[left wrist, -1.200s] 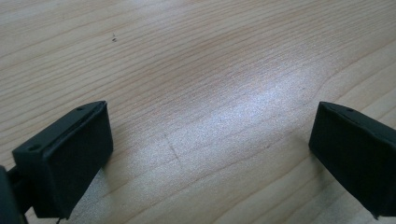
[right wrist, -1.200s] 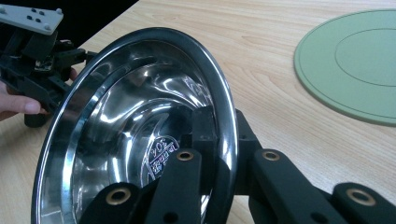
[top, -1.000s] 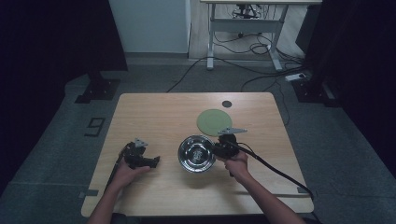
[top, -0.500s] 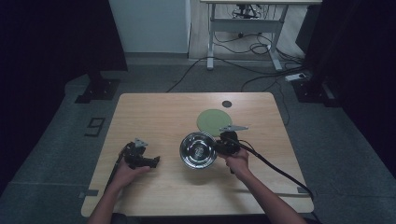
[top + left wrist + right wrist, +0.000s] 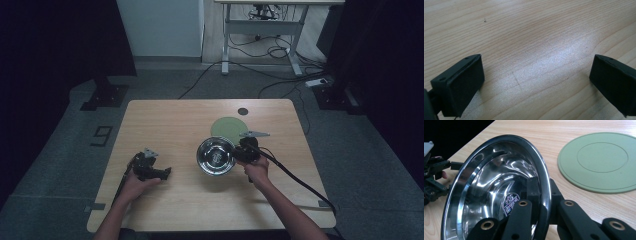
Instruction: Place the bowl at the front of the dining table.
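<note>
While the right gripper is clamped on the rim of the steel bowl, one jaw is seen inside the bowl and one outside it in the right gripper view, pads pressed on the rim. The bowl is held at 9 o'clock of that gripper, near the table's middle in the high view, and is seen tilted in the right gripper view, its printed mark visible inside. The green round mat is laid at 12 o'clock of the bowl, just beside it; whether they touch cannot be told. A small dark disc is set at 12 o'clock of the mat, near the table's far edge. The right gripper's cable is trailed toward 4 o'clock. The left gripper is rested on the wooden table at 9 o'clock of the bowl, well apart from it, jaws spread wide with bare wood between them.
</note>
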Available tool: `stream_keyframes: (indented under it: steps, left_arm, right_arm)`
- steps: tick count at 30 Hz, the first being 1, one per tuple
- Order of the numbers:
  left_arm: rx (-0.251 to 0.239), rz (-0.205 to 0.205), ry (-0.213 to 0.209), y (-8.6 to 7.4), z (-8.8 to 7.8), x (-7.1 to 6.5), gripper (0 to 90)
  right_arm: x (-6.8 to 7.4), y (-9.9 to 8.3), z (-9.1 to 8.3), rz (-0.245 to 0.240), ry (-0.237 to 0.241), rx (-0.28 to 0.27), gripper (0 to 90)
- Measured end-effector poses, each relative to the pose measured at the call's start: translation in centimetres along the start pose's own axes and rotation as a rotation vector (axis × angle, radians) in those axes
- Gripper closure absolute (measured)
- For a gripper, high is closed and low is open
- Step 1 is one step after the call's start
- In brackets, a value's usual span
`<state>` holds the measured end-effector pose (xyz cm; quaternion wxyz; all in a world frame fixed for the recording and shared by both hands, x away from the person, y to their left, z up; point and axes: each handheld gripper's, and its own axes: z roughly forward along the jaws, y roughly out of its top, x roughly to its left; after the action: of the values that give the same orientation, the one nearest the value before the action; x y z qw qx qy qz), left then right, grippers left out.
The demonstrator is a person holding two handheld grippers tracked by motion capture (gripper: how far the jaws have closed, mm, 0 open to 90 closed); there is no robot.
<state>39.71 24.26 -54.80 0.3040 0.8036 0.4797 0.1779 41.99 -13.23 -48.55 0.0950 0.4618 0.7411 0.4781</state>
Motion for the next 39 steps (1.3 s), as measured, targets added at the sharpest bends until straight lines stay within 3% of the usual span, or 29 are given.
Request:
stream_keyframes:
  steps: [19,39]
  left_arm:
    - [0.000,-0.002,0.001,0.0,0.0,0.0,0.0]
    - [0.000,-0.002,0.000,0.0,0.0,0.0,0.0]
  right_arm:
    - [-1.8,1.3,0.4,0.041,-0.052,-0.039,85.0]
    - [-3.2,2.2,0.8,0.073,-0.076,-0.061,85.1]
